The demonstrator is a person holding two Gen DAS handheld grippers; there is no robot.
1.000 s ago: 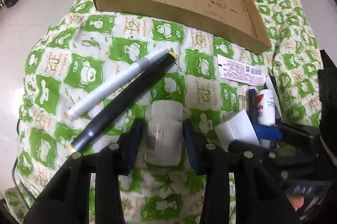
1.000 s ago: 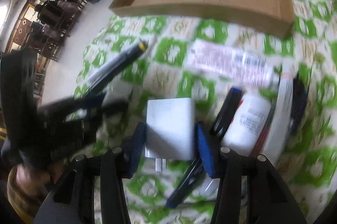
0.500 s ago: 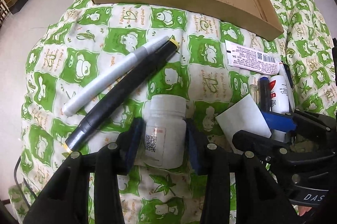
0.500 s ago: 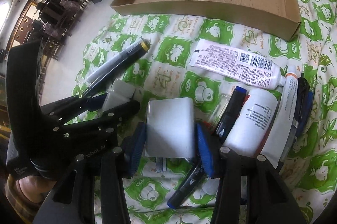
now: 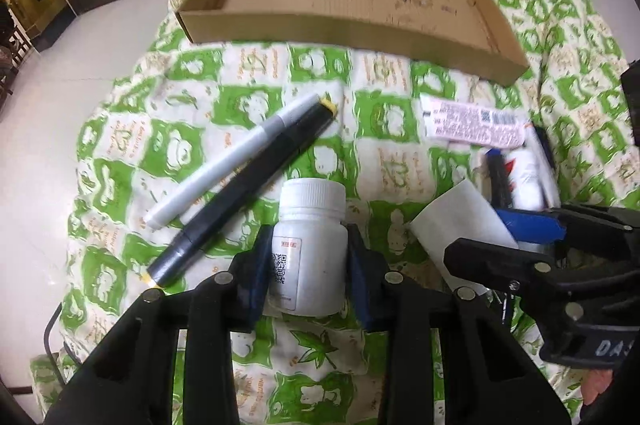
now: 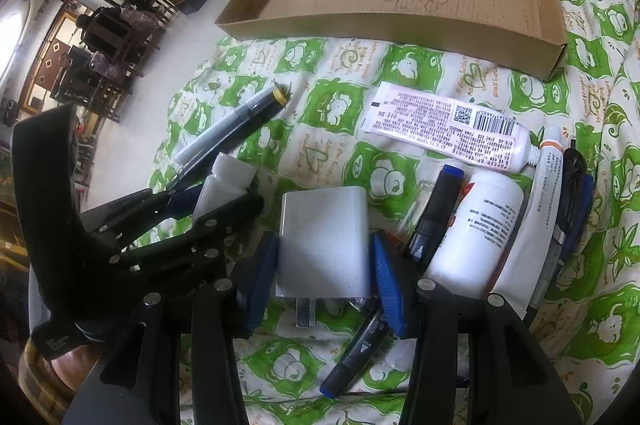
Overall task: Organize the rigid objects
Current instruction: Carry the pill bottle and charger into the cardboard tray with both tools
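The cardboard tray is empty; the left gripper closes around the white pill bottle, and the right gripper clamps the white charger; everything else lies on the quilt.

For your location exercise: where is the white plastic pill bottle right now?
In the left wrist view, the white plastic pill bottle lies on the green-and-white quilt, between the closing left gripper pads, right of the black marker.

Black tongs, blue pads, silver screws, white lettering on housing.
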